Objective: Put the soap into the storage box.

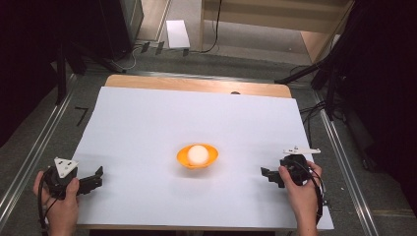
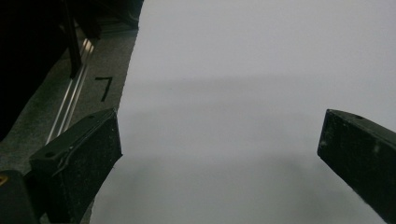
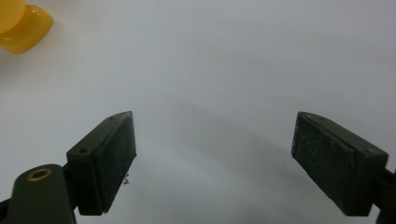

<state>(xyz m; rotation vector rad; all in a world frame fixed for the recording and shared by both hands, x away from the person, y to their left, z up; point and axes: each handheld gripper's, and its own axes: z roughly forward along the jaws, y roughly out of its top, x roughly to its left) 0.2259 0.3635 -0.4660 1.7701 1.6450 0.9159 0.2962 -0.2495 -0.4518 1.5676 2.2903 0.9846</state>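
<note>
**Two released grippers rest at the near corners, orange bowl between them**

Nearest the camera in the high view, at the near left corner of the counter, the person's left hand holds the left gripper, a black two-jaw tool with a grey three-cornered plate on top. Its jaws point toward the middle of the counter. In the left gripper view they stand wide apart over the white sheet with nothing between them, so this gripper is released; its left jaw sits at the sheet's edge, with grey floor and a metal rail beyond.

The wooden counter is covered almost wholly by a large white paper sheet, leaving a strip of wood bare at the far edge.

Near the middle of the sheet, slightly toward the person, lies a shallow orange plastic bowl. A pale, cream-coloured ball sits inside it. The bowl is well apart from both grippers.

At the near right, the right hand grips the right gripper, also black, its jaws pointing left toward the bowl. In the right gripper view the jaws stand wide apart and hold nothing, so it too is released; the bowl's orange edge shows at the upper left corner.
</note>
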